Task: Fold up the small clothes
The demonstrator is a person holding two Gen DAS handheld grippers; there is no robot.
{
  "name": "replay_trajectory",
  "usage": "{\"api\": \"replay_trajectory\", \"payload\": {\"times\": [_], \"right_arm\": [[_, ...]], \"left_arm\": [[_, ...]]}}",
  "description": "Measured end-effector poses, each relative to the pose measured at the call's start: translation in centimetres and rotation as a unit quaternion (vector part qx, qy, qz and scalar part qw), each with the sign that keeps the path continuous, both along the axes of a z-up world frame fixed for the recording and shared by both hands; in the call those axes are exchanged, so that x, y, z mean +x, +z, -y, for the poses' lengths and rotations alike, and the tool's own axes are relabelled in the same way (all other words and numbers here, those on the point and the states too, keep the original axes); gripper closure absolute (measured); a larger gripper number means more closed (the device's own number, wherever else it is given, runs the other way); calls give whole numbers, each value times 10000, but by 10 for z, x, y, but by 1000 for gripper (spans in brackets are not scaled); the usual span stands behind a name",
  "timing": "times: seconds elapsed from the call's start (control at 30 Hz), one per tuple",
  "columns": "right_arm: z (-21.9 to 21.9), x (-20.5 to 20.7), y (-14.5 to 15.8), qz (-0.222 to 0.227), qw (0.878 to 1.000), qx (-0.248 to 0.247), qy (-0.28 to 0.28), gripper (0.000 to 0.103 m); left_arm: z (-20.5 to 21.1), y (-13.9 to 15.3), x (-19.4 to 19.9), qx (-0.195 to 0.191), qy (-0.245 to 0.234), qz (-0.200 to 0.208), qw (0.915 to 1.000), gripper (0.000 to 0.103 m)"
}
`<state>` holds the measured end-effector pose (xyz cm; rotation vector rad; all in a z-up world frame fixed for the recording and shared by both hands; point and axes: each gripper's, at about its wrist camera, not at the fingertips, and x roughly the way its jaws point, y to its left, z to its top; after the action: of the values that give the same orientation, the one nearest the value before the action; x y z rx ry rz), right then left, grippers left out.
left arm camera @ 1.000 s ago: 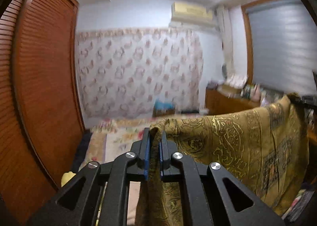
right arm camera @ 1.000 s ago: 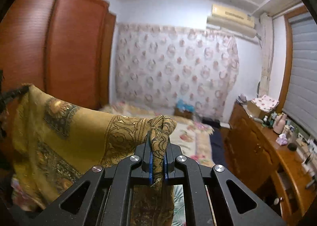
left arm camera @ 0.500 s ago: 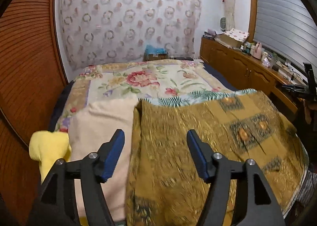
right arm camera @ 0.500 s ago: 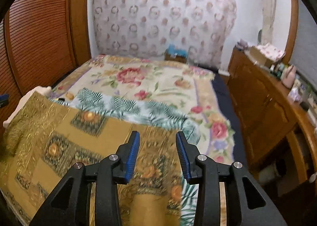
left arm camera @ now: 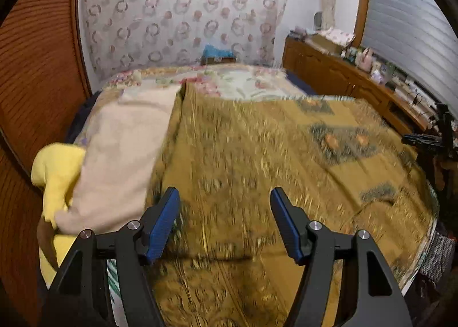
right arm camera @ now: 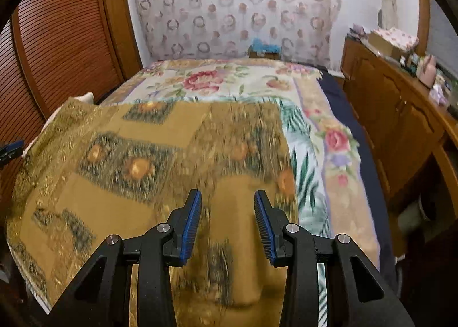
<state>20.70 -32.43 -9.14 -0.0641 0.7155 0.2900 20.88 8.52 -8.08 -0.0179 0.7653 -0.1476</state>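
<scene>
A mustard-gold patterned cloth (left arm camera: 257,161) lies spread flat over the near half of the bed, blurred by motion. The same cloth (right arm camera: 148,172) fills the left and middle of the right wrist view. My left gripper (left arm camera: 224,224) hangs open just above its near left part, blue pads apart, nothing between them. My right gripper (right arm camera: 227,224) is open above the cloth's near right part, close to its right edge, with only the flat fabric under the gap. The right gripper's black frame (left arm camera: 429,138) shows at the far right of the left wrist view.
The bed has a floral bedspread (right arm camera: 217,80). A beige cloth (left arm camera: 126,155) and a yellow one (left arm camera: 57,169) lie left of the gold cloth. A slatted wooden wardrobe (left arm camera: 34,69) stands at the left; a wooden cabinet (right arm camera: 400,115) with small items stands at the right.
One second ago both grippers held the gold cloth up by its corners. Both have let go and opened, the cloth has dropped flat on the bed, and both hands have sunk and tilted downward.
</scene>
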Motion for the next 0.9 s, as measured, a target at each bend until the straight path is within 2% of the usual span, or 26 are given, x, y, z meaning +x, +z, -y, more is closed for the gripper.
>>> {"api": "replay_trajectory", "payload": {"times": [0.2, 0.37, 0.67, 0.77, 0.9], "right_arm": [[-2, -11, -15, -309, 9994, -67, -131, 63], [-2, -17, -23, -355, 9992, -46, -162, 63], [-5, -22, -31, -129, 9997, -81, -207, 63], [-6, -25, -33, -115, 9997, -104, -210, 63], [-4, -26, -31, -120, 9996, -132, -202, 62]], "left_arm": [[4, -29, -8, 86, -20, -401, 9992, 36], [11, -44, -12, 170, -151, -612, 9979, 36], [23, -52, -12, 361, -388, -584, 9969, 11], [27, -53, -10, 396, -466, -621, 9962, 6], [28, -53, -8, 409, -468, -627, 9961, 5]]}}
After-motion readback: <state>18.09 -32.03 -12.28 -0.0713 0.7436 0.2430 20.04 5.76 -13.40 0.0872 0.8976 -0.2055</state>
